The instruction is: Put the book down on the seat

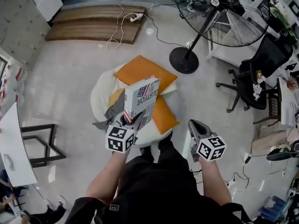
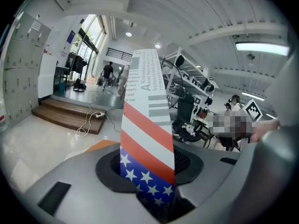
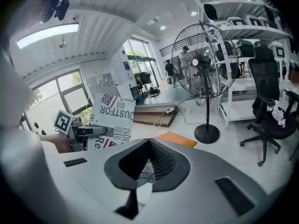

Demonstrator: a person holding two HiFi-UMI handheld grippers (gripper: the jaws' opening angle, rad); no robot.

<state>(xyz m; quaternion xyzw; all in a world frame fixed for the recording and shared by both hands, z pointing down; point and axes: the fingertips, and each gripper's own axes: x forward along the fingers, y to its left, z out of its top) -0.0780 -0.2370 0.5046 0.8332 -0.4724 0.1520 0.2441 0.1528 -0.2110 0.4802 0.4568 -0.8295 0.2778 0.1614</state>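
Observation:
My left gripper (image 1: 129, 120) is shut on the lower edge of a book (image 1: 142, 100) with a stars-and-stripes cover and holds it upright. The book hangs above a white round seat (image 1: 101, 96) that carries orange cushions (image 1: 144, 71) and a grey cloth (image 1: 112, 113). In the left gripper view the book (image 2: 147, 125) rises from between the jaws of the left gripper (image 2: 152, 195) and hides the middle of the room. My right gripper (image 1: 195, 124) is to the right of the seat, shut and holding nothing. In the right gripper view the book (image 3: 111, 113) stands to the left of the right gripper (image 3: 148, 142).
A standing fan (image 1: 218, 10) with a round black base (image 1: 183, 60) is behind the seat to the right. A black office chair (image 1: 254, 78) and cluttered shelves lie further right. A wooden platform (image 1: 93, 22) is at the back, and a white table (image 1: 14, 148) at the left.

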